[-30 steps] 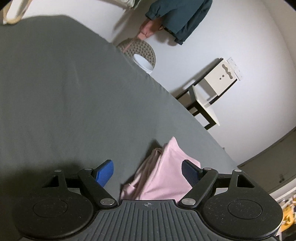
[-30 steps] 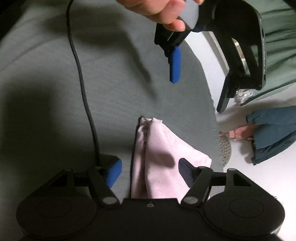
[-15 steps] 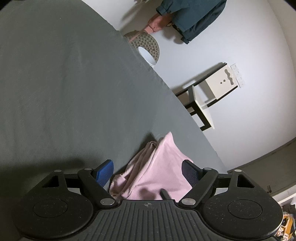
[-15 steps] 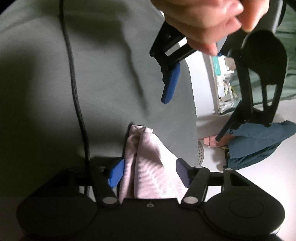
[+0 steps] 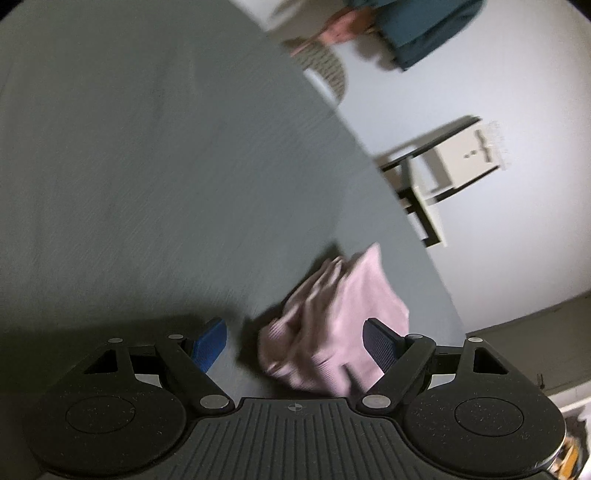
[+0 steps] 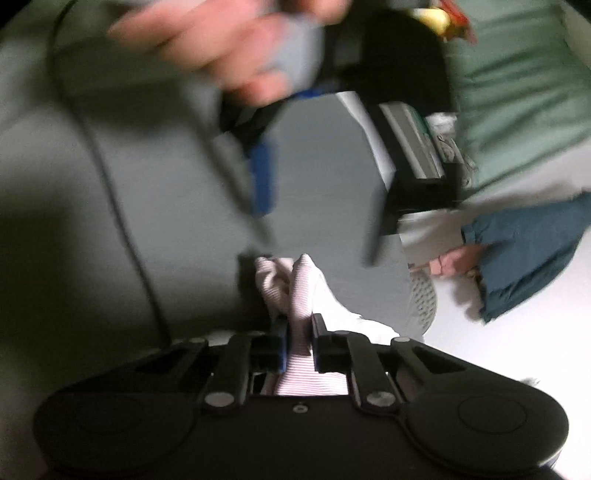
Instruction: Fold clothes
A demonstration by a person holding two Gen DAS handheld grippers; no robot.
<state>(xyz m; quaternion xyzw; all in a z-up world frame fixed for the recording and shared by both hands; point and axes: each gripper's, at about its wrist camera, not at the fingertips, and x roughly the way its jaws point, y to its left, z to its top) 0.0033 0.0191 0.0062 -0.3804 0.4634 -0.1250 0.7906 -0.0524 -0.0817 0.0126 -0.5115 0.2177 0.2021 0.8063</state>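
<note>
Left wrist view: a bunched, pale pink ribbed-knit garment (image 5: 332,325) lying near the edge of a grey fabric-covered surface (image 5: 147,166), at about 5 o'clock of the frame. Left gripper (image 5: 295,341) with blue-padded fingers (image 5: 210,343) spread wide apart, straddling the near end of the cloth without pinching it; right pad touching or just beside the pink folds, hard to tell through motion blur. Probably poised there to take a second hold beside the other tool. Beyond the surface's edge, toward 2 o'clock, a white floor, a small white stool with black legs (image 5: 454,166), and at 1 o'clock a dark teal cloth (image 5: 432,26) by a person's foot (image 5: 340,29) and a perforated grey slipper (image 5: 325,66).

Right wrist view: right gripper (image 6: 297,343) with pads drawn together, clamped on a raised ridge of the same pink garment (image 6: 299,288), likely pinching a fold line so the cloth can be lifted or turned over. At 12 o'clock, blurred, a hand (image 6: 229,48) holding the other gripper, 1 blue pad pointing down above the cloth. A black cable (image 6: 110,192) trailing across the grey surface at 9 o'clock. At 2 o'clock a green fabric (image 6: 517,92); at 3 o'clock the teal cloth and foot on the white floor.

Garment compact and gathered, not flat; whether mid-fold or being picked up, not settled here.
</note>
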